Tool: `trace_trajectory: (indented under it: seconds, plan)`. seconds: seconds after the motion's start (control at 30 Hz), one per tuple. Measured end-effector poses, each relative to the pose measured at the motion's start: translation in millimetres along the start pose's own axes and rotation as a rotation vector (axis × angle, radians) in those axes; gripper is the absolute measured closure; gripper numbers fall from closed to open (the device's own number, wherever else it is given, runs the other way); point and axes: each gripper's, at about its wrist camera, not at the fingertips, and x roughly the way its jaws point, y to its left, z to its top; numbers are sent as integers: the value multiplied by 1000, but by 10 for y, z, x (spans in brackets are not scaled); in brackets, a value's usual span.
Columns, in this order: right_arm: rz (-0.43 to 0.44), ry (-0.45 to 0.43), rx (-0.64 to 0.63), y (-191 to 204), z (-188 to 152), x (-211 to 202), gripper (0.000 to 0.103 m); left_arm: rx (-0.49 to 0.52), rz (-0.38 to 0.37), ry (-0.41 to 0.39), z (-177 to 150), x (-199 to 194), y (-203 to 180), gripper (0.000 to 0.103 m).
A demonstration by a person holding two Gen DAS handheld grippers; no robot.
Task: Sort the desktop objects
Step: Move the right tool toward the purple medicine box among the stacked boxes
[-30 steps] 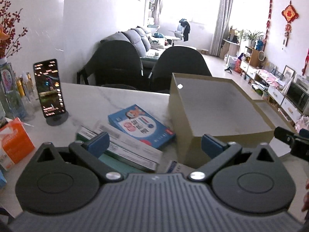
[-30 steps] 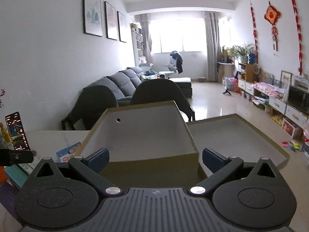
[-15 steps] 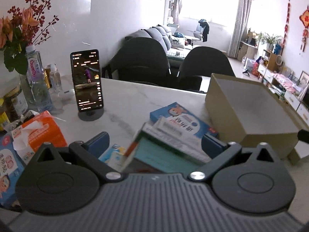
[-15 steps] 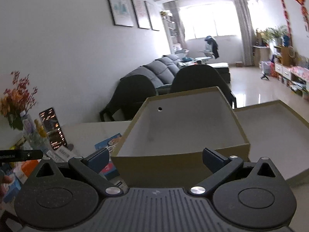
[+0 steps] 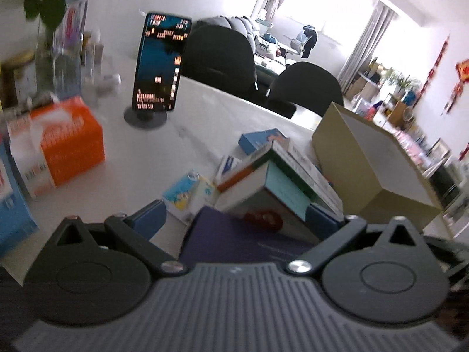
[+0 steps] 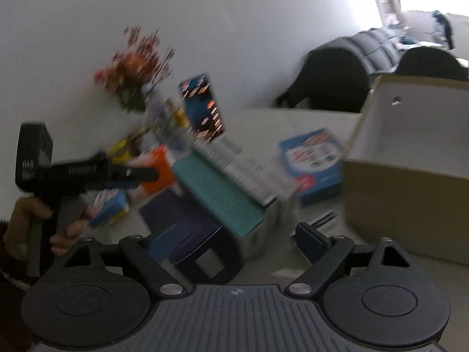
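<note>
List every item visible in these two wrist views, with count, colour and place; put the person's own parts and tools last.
cardboard box: 1, tan outside, white inside, open, right on the table
teal-topped box: 1, tilted on the central pile
purple box: 1, dark purple, nearest, under the pile
blue box: 1, blue and white, flat beside the cardboard box
small blue-and-yellow box: 1, left of the pile
orange tissue box: 1, orange and white, left
phone: 1, screen lit, upright on a round stand
flowers: 1 bunch, red and orange, by the wall
chairs: 2, black, behind the table
table: 1, white
left gripper: black, blue pads, open
right gripper: same, open, jaws just been closing, nothing gripped
hand: 1, holding the left gripper's handle
</note>
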Motion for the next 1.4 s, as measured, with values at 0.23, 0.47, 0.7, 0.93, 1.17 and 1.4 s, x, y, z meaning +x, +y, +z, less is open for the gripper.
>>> trace_trajectory:
  seconds: [0.23, 0.47, 0.7, 0.93, 1.17, 1.4]
  plan:
    - [108, 83, -31, 150, -63, 288, 23, -48, -93, 20, -61, 41, 97, 4]
    - [136, 144, -32, 233, -133, 561, 33, -33, -153, 36, -85, 57, 94, 5]
    - [184, 173, -76, 391, -153, 564, 36, -6, -194, 49, -118, 31, 28, 7]
    - [124, 148, -127, 429, -67, 585, 31, -15, -60, 30, -88, 48, 204, 4]
    - [84, 148, -234, 542, 5, 768, 19, -43, -73, 56, -139, 159, 281, 3]
    - [74, 236, -318, 643, 35, 702, 23, -14, -111, 97, -199, 87, 237, 3]
